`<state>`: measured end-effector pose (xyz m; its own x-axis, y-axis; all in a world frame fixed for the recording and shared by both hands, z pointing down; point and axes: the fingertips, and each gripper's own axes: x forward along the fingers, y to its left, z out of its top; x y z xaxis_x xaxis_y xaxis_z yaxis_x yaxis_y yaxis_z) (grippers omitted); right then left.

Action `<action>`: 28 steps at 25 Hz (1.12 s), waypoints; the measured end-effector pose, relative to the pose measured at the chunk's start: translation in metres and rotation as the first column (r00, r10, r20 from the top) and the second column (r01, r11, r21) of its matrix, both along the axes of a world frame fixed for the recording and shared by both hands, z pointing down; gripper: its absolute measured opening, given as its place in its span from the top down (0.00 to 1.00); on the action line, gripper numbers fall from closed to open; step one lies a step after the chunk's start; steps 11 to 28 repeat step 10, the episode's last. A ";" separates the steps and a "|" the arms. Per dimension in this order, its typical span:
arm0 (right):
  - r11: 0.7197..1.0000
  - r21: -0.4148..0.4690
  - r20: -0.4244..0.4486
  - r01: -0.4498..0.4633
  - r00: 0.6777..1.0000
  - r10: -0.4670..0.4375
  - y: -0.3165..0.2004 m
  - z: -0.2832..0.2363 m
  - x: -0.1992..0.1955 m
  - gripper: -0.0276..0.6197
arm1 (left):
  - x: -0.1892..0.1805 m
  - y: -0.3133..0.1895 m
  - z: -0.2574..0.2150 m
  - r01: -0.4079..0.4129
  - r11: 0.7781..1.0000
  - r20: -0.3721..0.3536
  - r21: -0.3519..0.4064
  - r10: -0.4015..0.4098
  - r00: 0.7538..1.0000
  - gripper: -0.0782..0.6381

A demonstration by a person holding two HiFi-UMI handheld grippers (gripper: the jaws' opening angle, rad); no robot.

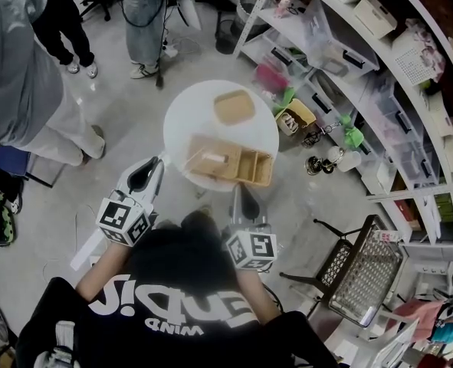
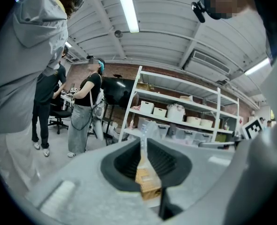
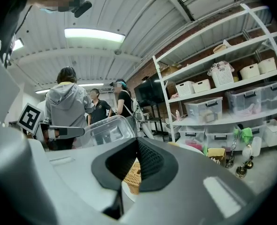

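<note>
- Writing: the cube on each claw bears square black-and-white markers; white print on the black shirt (image 1: 172,309) lies upside down, with only "WIND" legible
- Left claw (image 1: 158,162): jaws pressed together at the tips, nothing gripped; in the left gripper view the ribbed black pads (image 2: 164,163) meet in a thin line and leave an oval hollow below
- Right claw (image 1: 241,189): jaws likewise together and empty, with the same hollow between its pads (image 3: 150,161)
- Tan divided box (image 1: 192,153): on the round white tabletop (image 1: 182,117), just ahead of both claws, to the right of the left one and slightly left of the right one; neither touches it
- Box is rectangular, with one large bay and smaller bays at the end ahead of the right claw; its side looks woven in the right gripper view (image 3: 132,175)
- Flat tan square piece (image 1: 234,106) lies beyond the box, apart from it
- Room: the tabletop rim curves close to both claw tips; grey floor lies open to the left claw's left; the white shelf rack (image 1: 341,75) and a mesh chair (image 1: 360,271) crowd the right claw's right
</note>
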<state>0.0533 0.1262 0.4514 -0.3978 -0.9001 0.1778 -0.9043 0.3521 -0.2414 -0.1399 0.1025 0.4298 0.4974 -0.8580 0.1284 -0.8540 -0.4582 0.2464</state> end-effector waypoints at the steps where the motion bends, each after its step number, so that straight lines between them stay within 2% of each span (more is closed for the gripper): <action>1: 1.000 0.000 0.001 0.001 1.000 -0.001 -0.001 0.001 -0.001 0.97 | 0.000 0.000 0.000 0.001 1.000 0.000 -0.001 -0.001 1.000 0.83; 10: 1.000 -0.002 0.005 0.008 1.000 -0.008 -0.022 0.004 0.003 0.97 | 0.002 -0.019 0.006 0.007 1.000 -0.008 -0.010 -0.007 1.000 0.83; 28: 1.000 -0.002 0.005 0.008 1.000 -0.008 -0.022 0.004 0.003 0.97 | 0.002 -0.019 0.006 0.007 1.000 -0.008 -0.010 -0.007 1.000 0.83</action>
